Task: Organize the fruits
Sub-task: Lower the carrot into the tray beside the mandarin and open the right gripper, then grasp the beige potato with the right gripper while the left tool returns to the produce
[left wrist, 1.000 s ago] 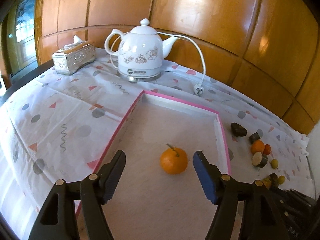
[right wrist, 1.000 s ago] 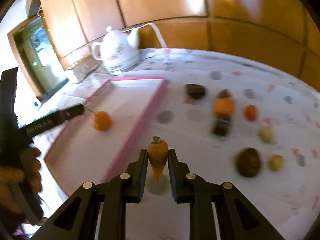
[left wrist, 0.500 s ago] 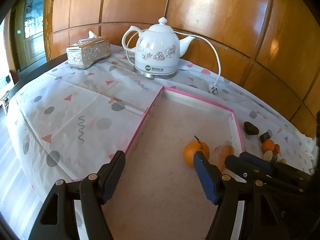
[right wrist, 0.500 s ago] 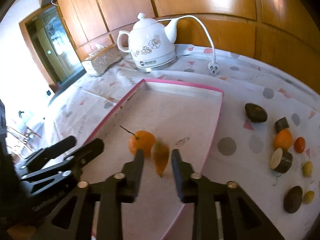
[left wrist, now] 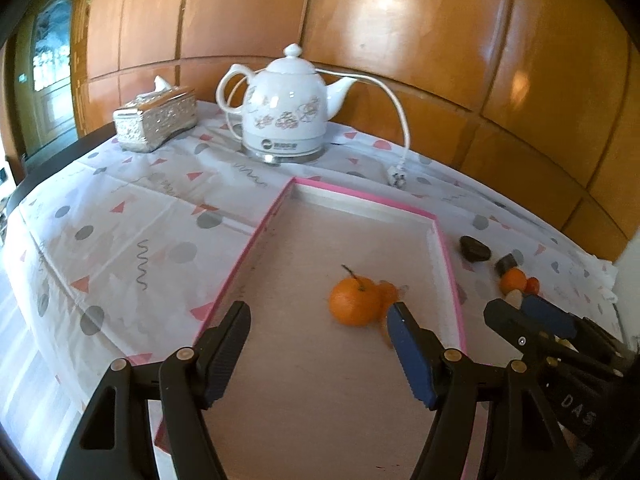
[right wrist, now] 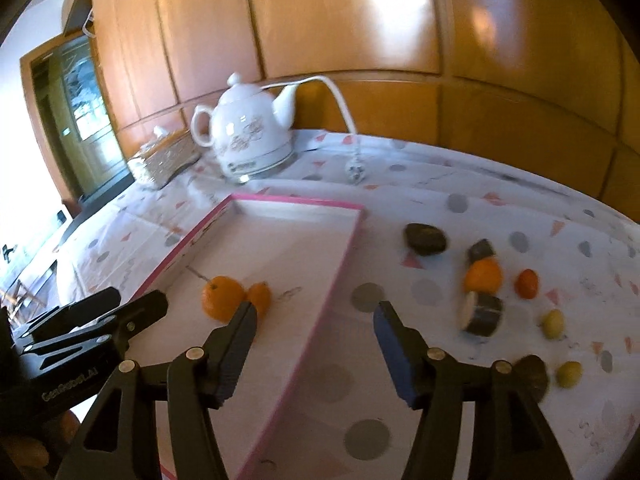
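Orange fruit (right wrist: 222, 296) and a smaller piece (right wrist: 259, 297) sit together in the pink-rimmed tray (right wrist: 340, 256), so the right tongs (right wrist: 312, 346), jaws just opened and empty, face the fruit on the worktop (right wrist: 500, 208), while the left tongs (left wrist: 320, 350) wait apart.

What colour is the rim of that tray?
Pink; the tray rim shows best in the left wrist view.

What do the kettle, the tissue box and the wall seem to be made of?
Kettle: probably glazed ceramic; it is glossy white with printed flowers. Tissue box: perhaps embossed metal or plated plastic; it has a silvery patterned shine. Wall: varnished wood panels, orange-brown with bright reflections and visible seams.
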Demonstrator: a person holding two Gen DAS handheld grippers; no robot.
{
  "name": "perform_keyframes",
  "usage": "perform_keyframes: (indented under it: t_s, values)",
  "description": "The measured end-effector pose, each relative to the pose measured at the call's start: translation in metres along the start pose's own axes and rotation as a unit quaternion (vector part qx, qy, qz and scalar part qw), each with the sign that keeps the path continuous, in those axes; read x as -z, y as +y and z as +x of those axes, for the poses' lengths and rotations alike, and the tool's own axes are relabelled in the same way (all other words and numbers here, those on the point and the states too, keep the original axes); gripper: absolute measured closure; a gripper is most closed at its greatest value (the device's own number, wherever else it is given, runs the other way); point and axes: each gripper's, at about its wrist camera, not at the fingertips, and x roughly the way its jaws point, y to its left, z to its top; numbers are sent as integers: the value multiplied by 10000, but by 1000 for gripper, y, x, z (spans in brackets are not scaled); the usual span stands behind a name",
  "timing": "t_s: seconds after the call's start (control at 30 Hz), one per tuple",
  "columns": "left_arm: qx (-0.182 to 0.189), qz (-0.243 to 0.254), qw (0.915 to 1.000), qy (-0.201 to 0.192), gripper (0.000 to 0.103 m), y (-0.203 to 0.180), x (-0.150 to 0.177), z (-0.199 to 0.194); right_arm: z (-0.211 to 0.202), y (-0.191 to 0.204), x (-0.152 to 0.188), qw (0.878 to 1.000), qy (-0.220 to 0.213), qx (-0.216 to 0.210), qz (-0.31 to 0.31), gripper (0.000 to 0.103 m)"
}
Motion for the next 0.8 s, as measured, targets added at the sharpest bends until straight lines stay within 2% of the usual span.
perform_keyframes:
  t_s: [0.3, 0.43, 0.5, 0.53, 0.6, 0.7, 0.8]
  values:
    - [214, 348, 9992, 20, 29, -26, 5, -5, -21, -48, 17, 9981, -14, 270, 552, 41]
    - [387, 449, 9982, 39, 23, -37, 7, -6, -34, -80, 29, 9944, -6, 391, 983, 42]
    - [494, 416, 9979, 73, 17, -42, 7, -6, -42, -99, 39, 9915, 17, 523, 1194, 51]
    - [536, 388, 9978, 101, 14, -44, 7, -6, -45, -108, 44, 9899, 58, 611, 1280, 52]
    - [619, 378, 9972, 158, 14, -48, 7, -6, -51, -126, 55, 9855, 112, 796, 1493, 52]
    - [768, 434, 9959, 195, 14, -57, 8, -5, -60, -147, 69, 9796, 172, 1086, 1680, 59]
    - [984, 526, 9935, 213, 14, -67, 9, -7, -64, -161, 78, 9757, 227, 1225, 1804, 62]
